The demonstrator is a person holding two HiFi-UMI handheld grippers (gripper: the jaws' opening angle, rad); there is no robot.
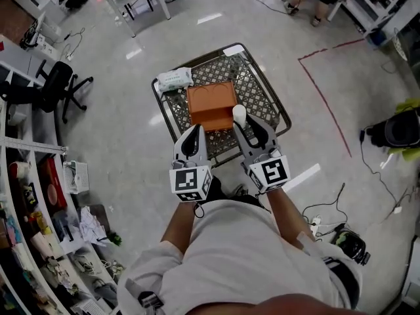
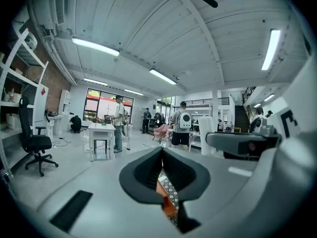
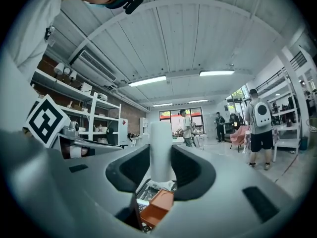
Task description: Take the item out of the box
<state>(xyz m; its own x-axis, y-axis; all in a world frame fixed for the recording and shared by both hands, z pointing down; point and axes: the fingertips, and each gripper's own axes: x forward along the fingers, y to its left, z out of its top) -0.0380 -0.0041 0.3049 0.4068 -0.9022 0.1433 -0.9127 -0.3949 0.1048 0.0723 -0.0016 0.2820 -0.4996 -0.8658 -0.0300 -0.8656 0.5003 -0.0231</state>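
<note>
Nearest me, low in the head view, both grippers sit side by side just above the person's pale shirt. My left gripper (image 1: 194, 132) is clenched on nothing; its own view shows the dark pads meeting along a thin seam. My right gripper (image 1: 248, 128) is grasping the white smooth cylinder (image 1: 239, 114), a pad pressed on each flank.

The cylinder's long axis runs along the jaws. In the right gripper view it stands straight up the middle of the frame, and in the head view only its rounded end shows, pointing to the top of the frame over the near edge of the orange rectangular box (image 1: 211, 104). Whether it hangs clear of that box, I cannot tell.

The box lies mid-frame on the dark wire-mesh cart (image 1: 254, 84), with mesh bare to its right. A white soft packet (image 1: 175, 79) rests at the cart's upper-left corner.

Bare grey floor flanks the cart on both sides. A black office chair (image 1: 58, 87) is at the left, and a red floor line (image 1: 328, 104) at the right.

Only the gripper views show people standing across the room.
</note>
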